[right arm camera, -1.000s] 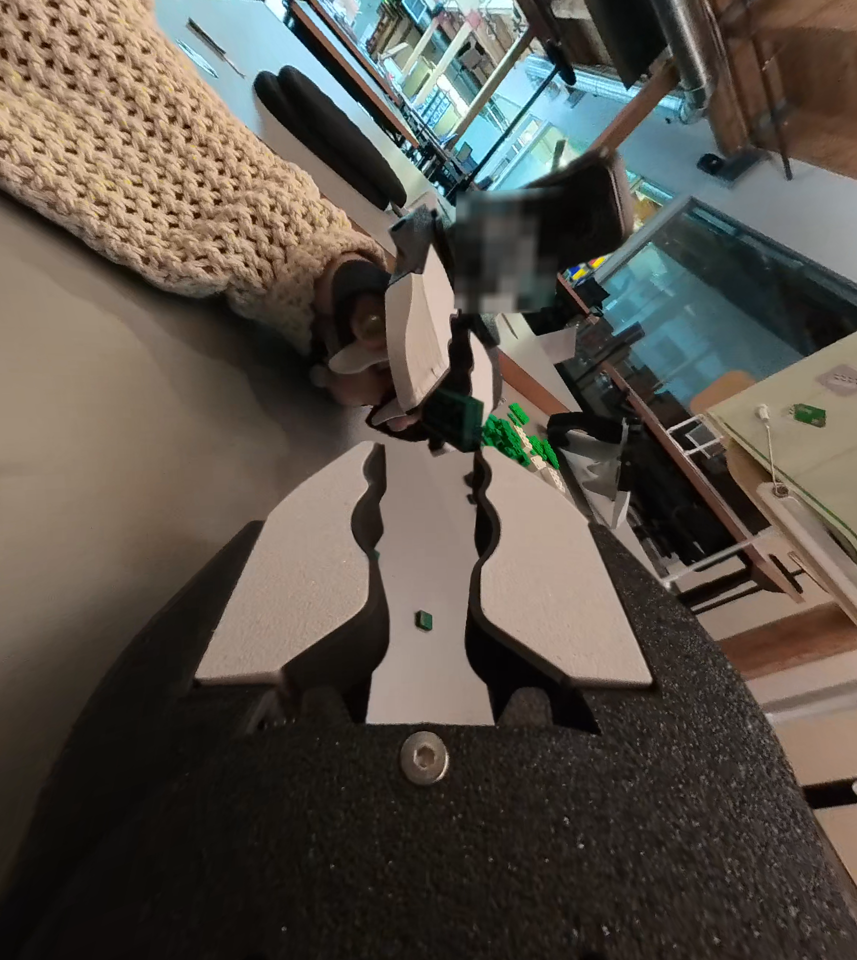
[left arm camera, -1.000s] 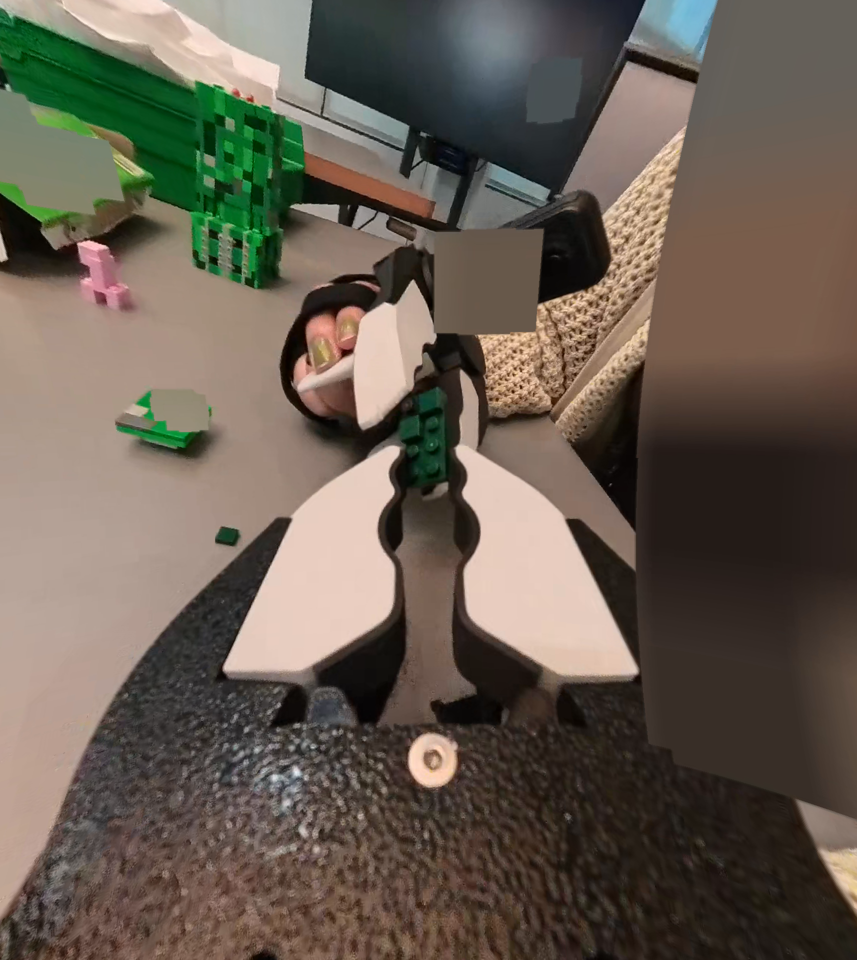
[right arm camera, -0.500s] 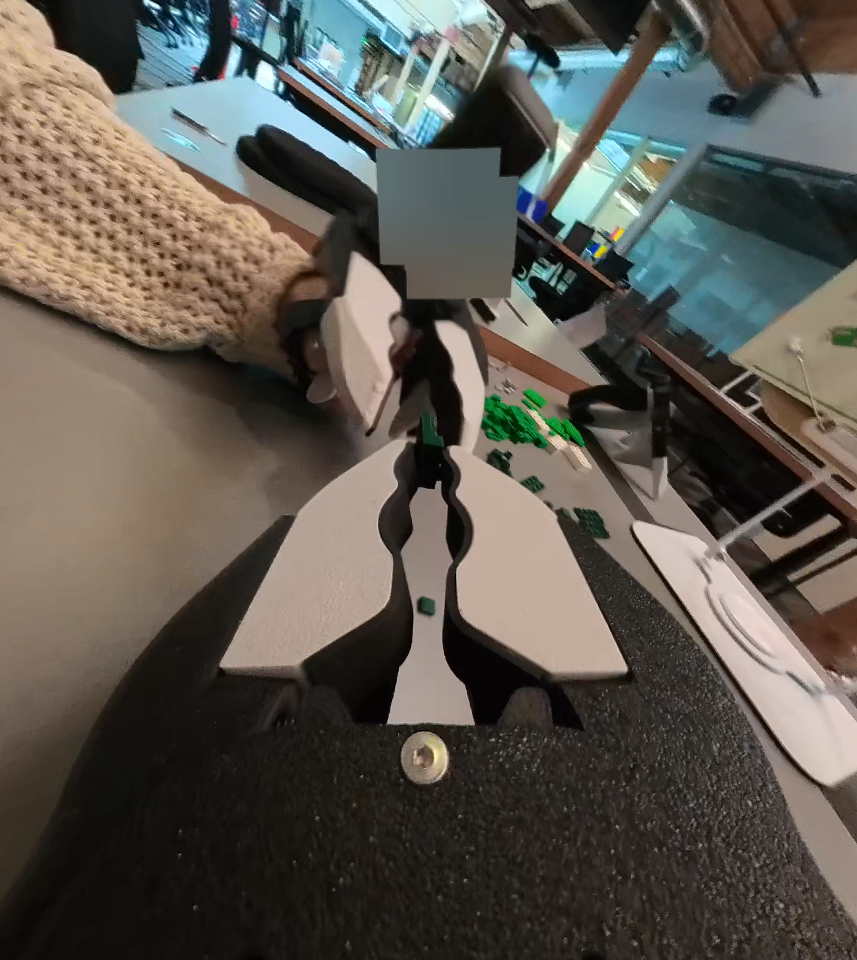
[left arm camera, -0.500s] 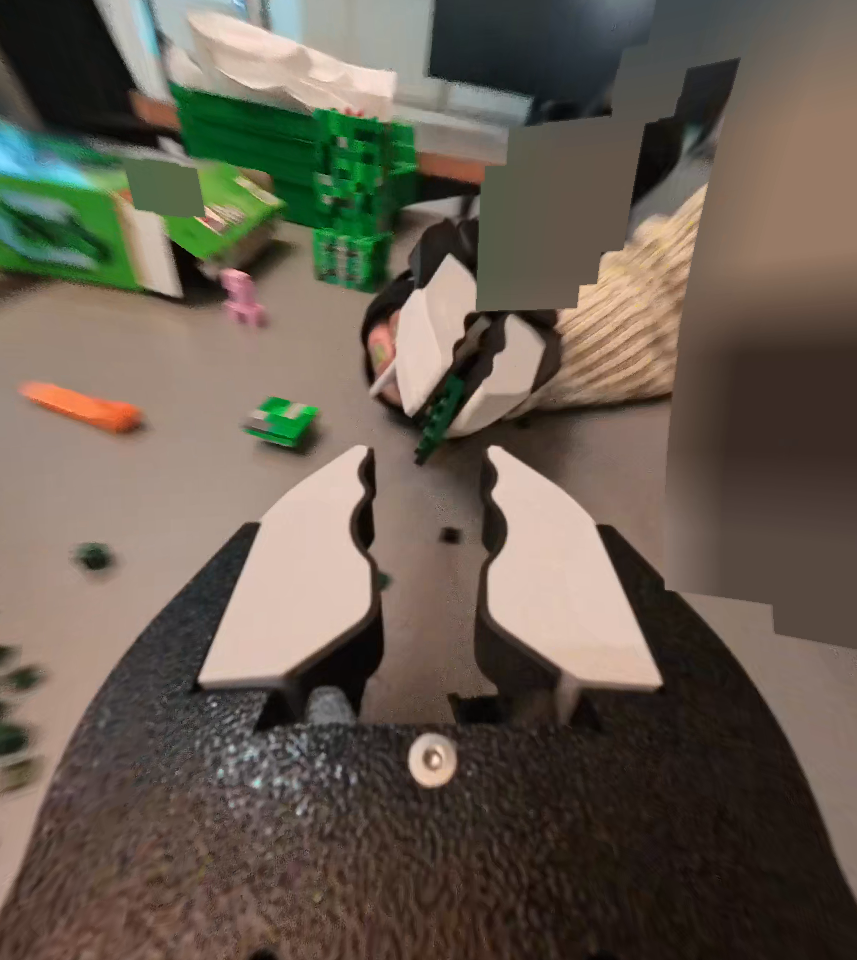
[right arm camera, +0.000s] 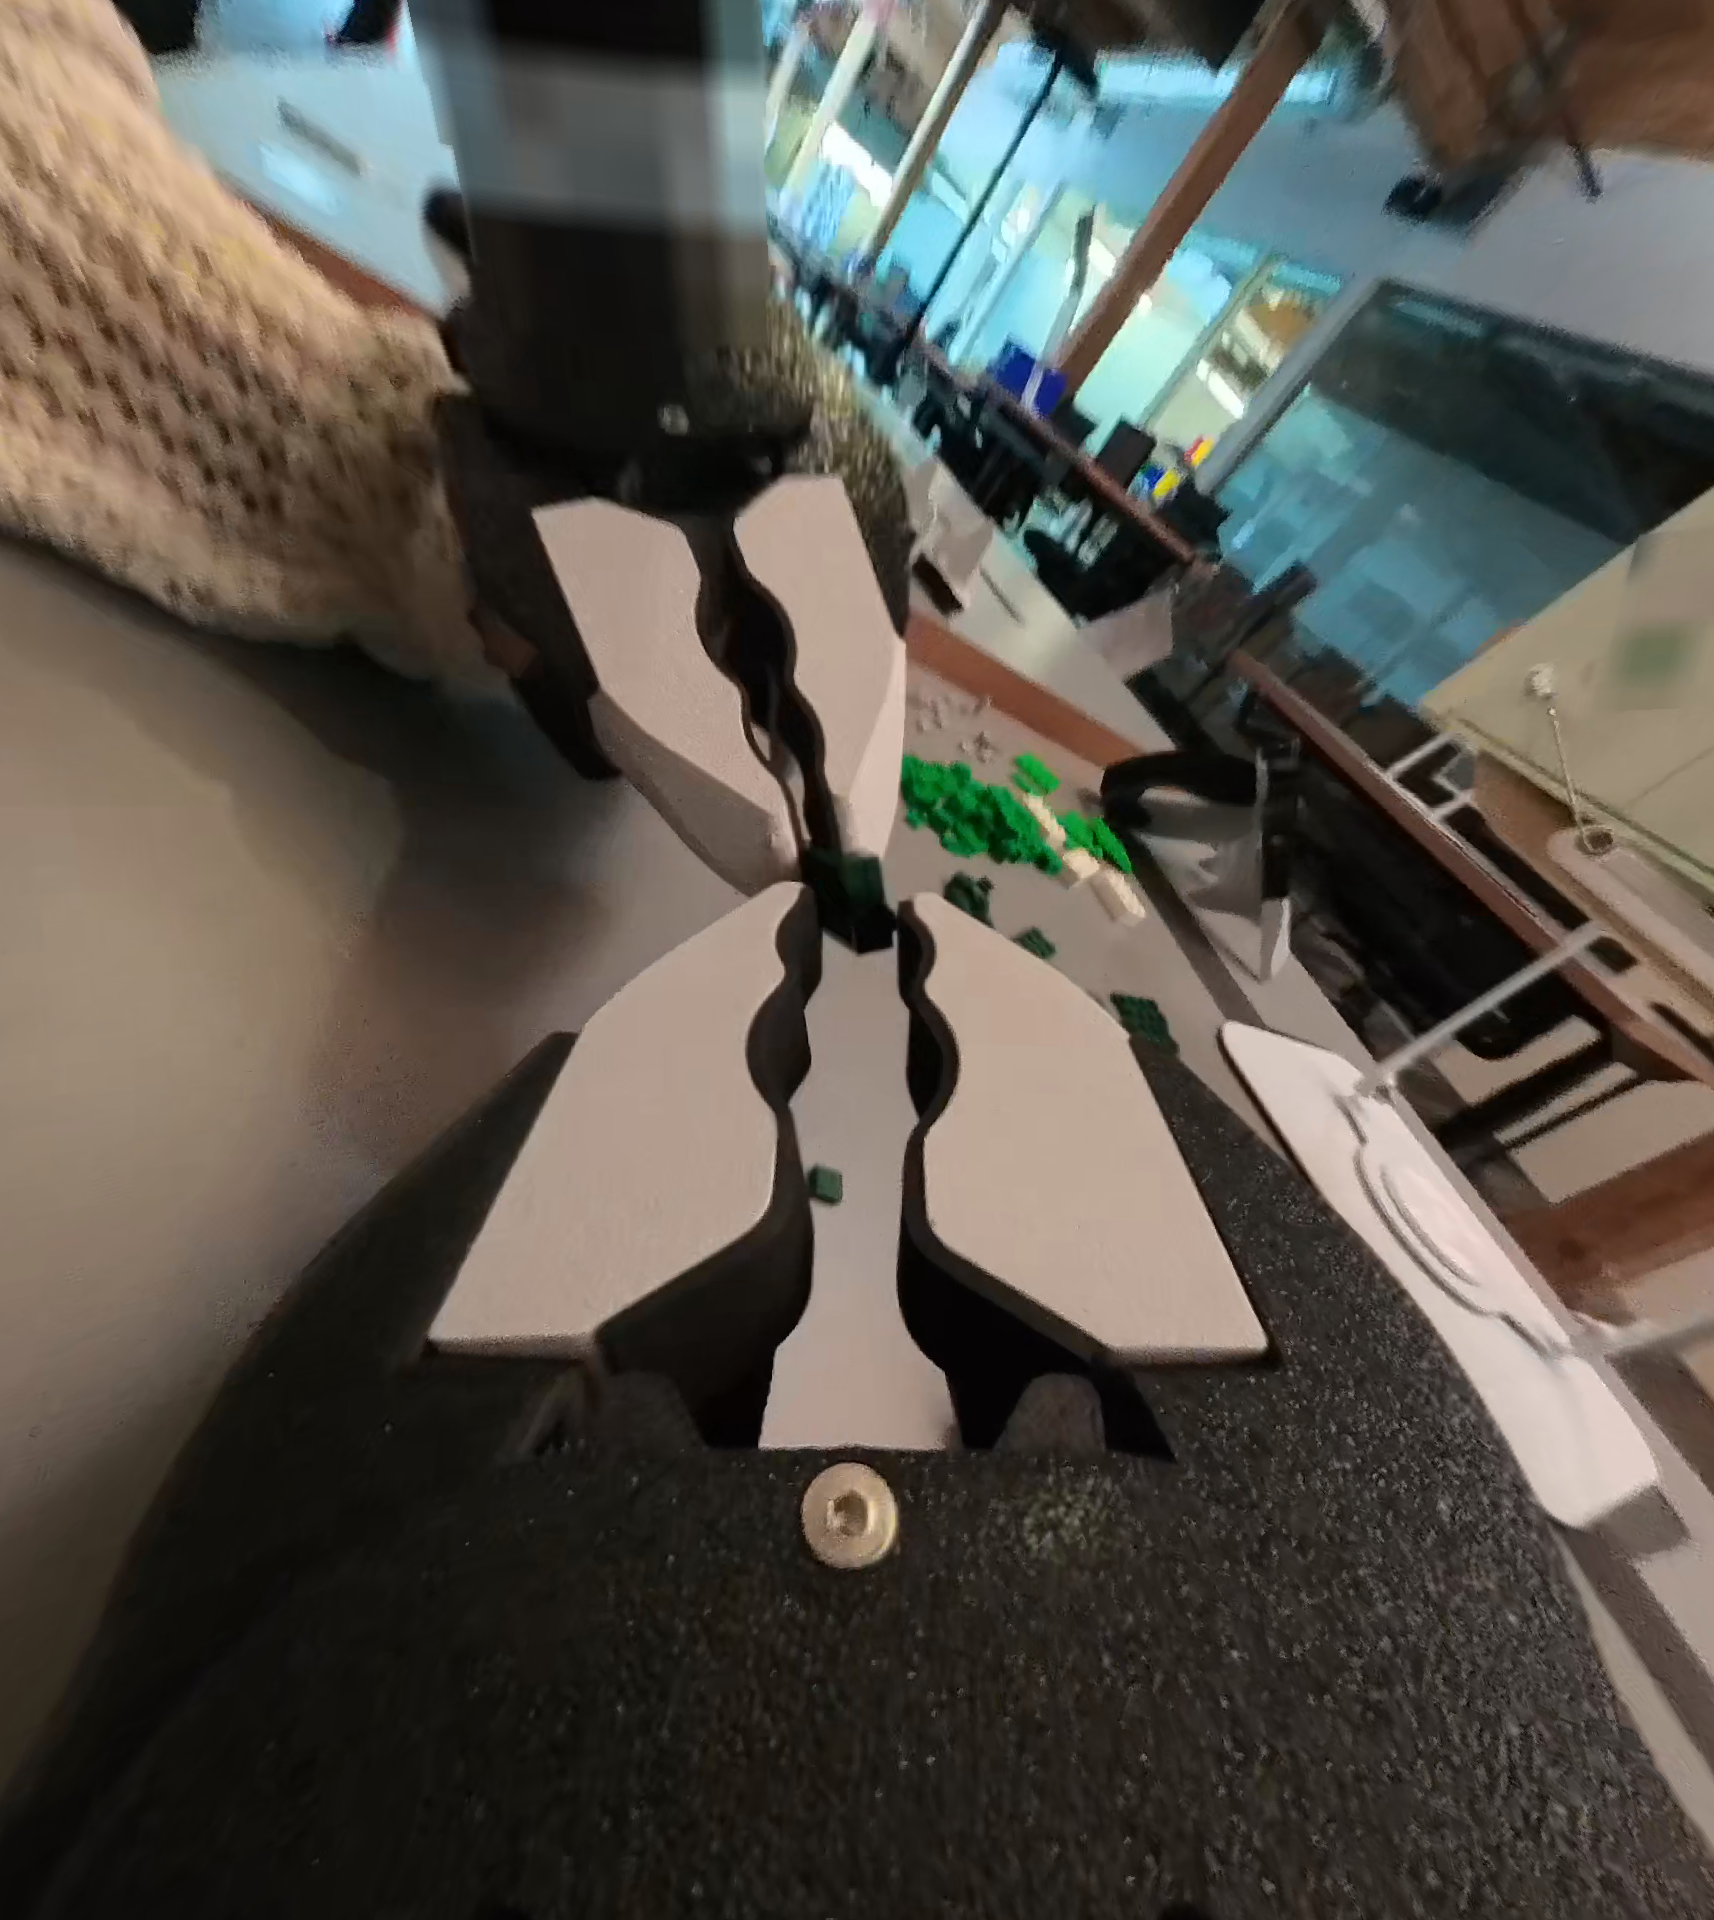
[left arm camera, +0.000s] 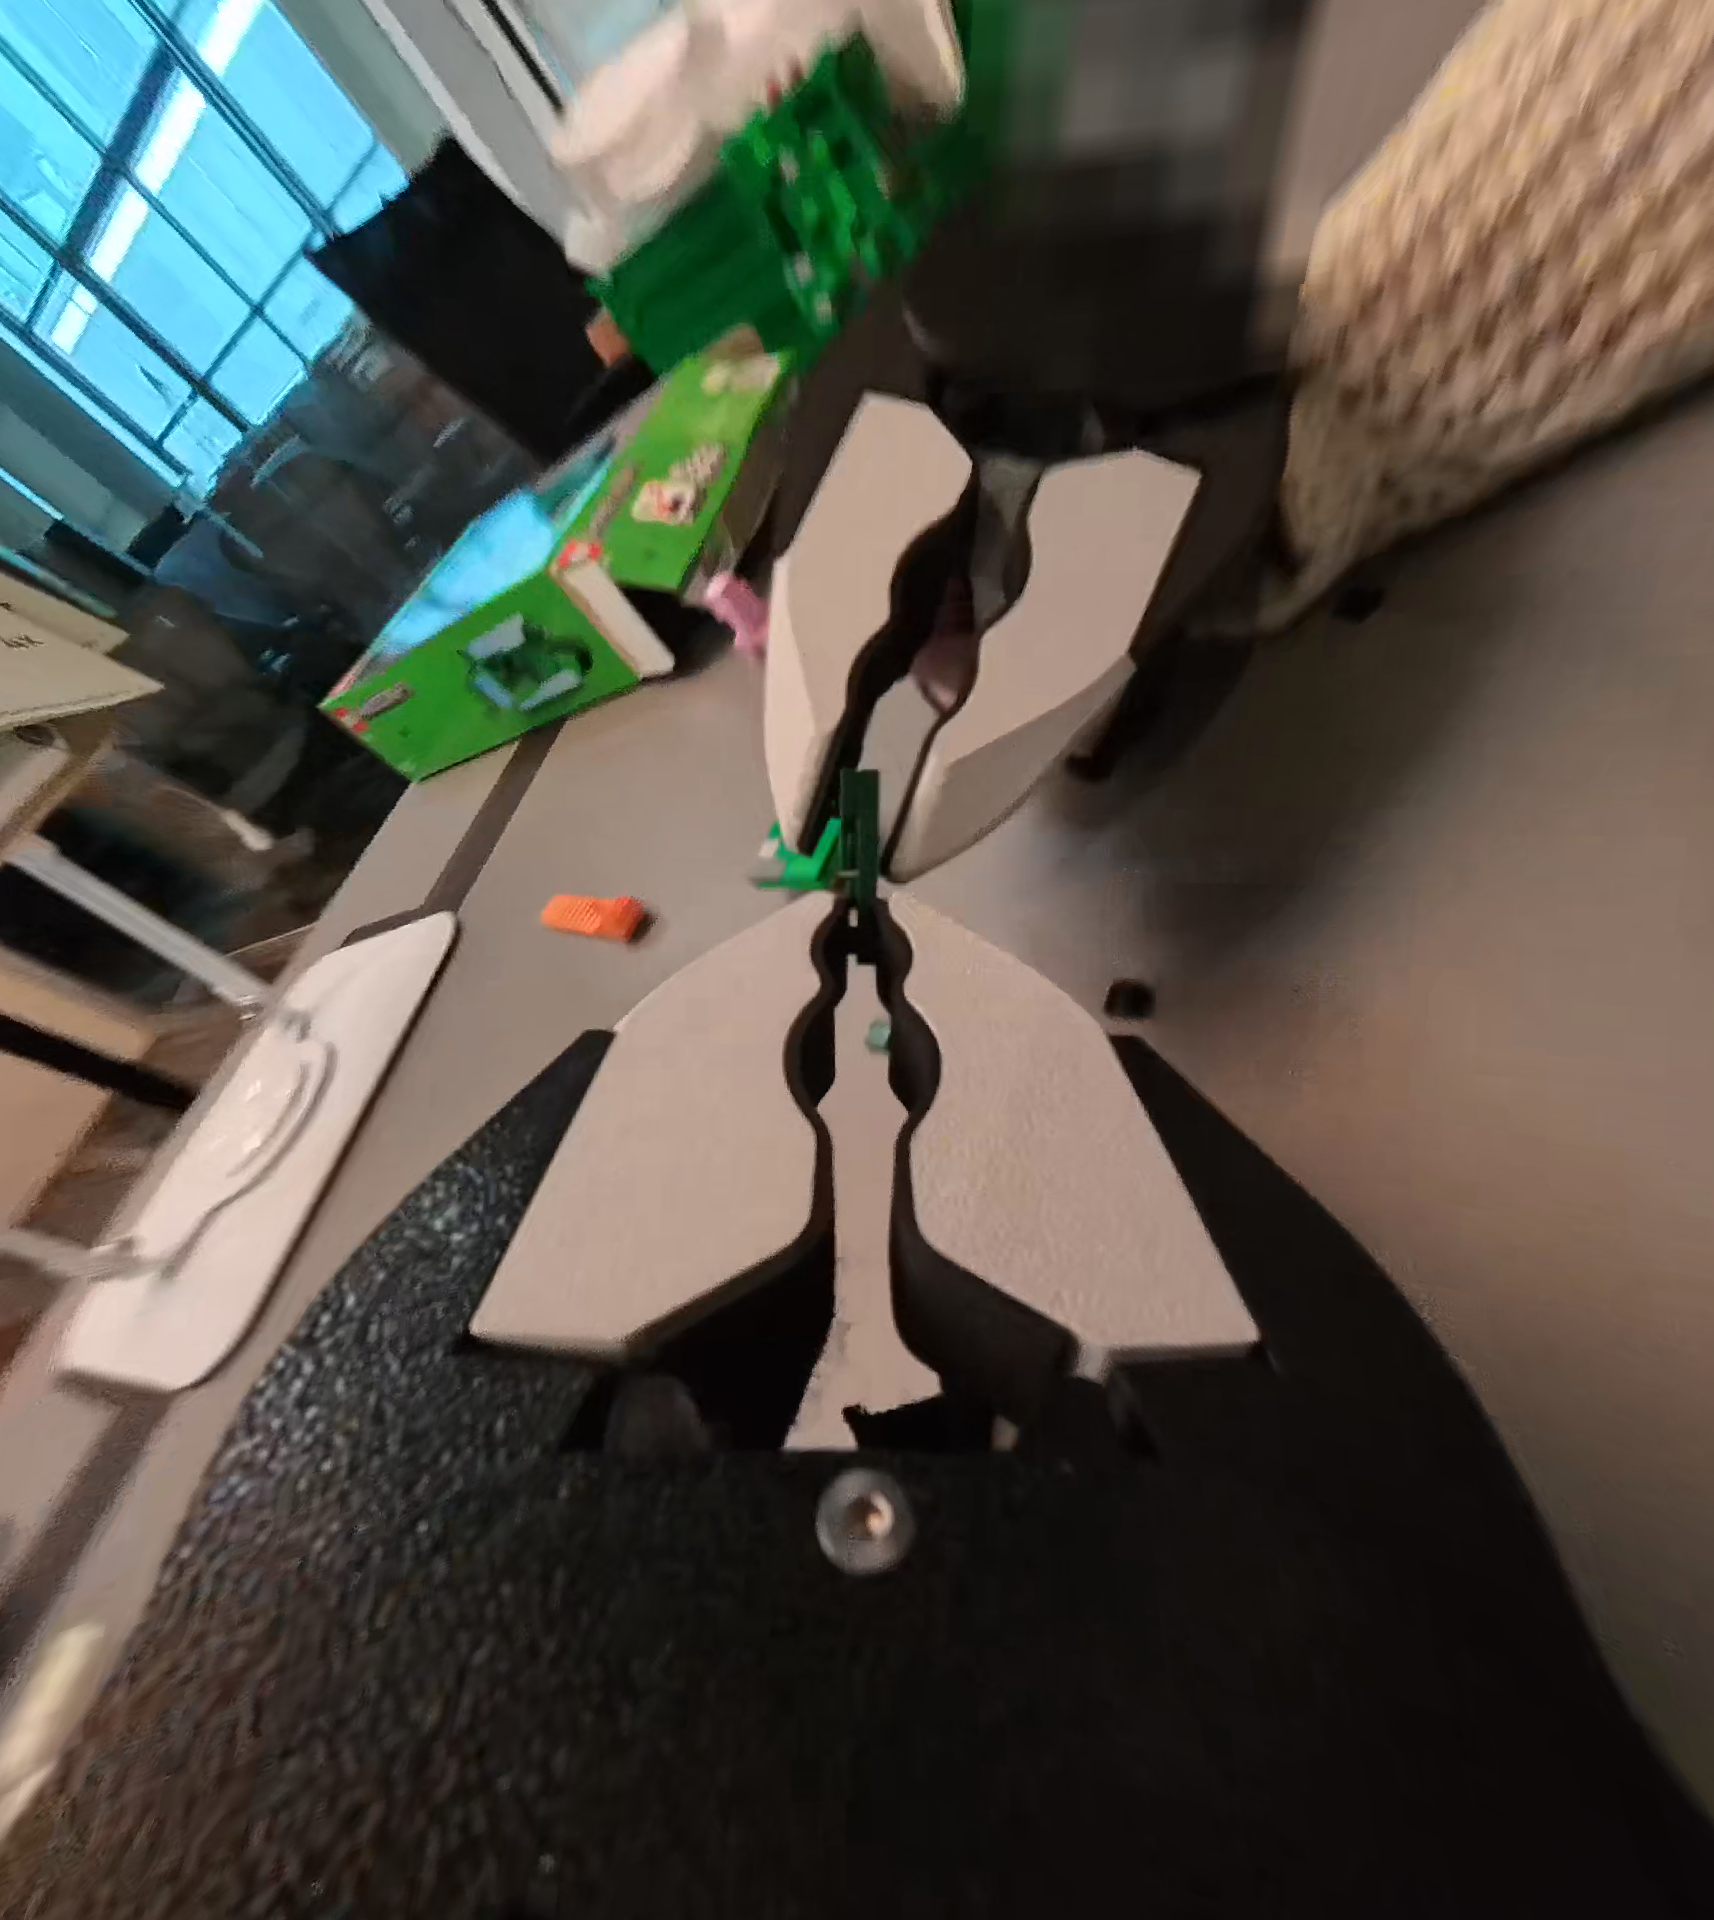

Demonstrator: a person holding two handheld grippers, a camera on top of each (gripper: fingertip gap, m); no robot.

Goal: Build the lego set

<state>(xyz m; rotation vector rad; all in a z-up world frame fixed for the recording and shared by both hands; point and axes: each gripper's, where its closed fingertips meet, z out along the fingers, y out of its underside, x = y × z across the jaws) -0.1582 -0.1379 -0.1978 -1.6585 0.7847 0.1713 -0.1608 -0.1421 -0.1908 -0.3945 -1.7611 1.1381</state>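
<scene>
A small dark green lego plate piece hangs above the grey table, held edge-on between both grippers, which meet tip to tip. My left gripper is shut on its near end. The right gripper faces it and is closed on the far end. In the right wrist view the same piece sits between my right gripper's fingertips, with the left gripper clamped on it from the other side. The views are motion-blurred.
A pile of green and white bricks lies behind the grippers, with loose dark green bits nearer. A green set box, an orange brick separator, a small green build and a white stand base are on the table. A knitted sleeve is at the left. The grippers are tip to tip, or close to it.
The left gripper, open half a second ago, has closed on the dark green piece that the right gripper holds. Both grippers have swung round and now meet tip to tip.
</scene>
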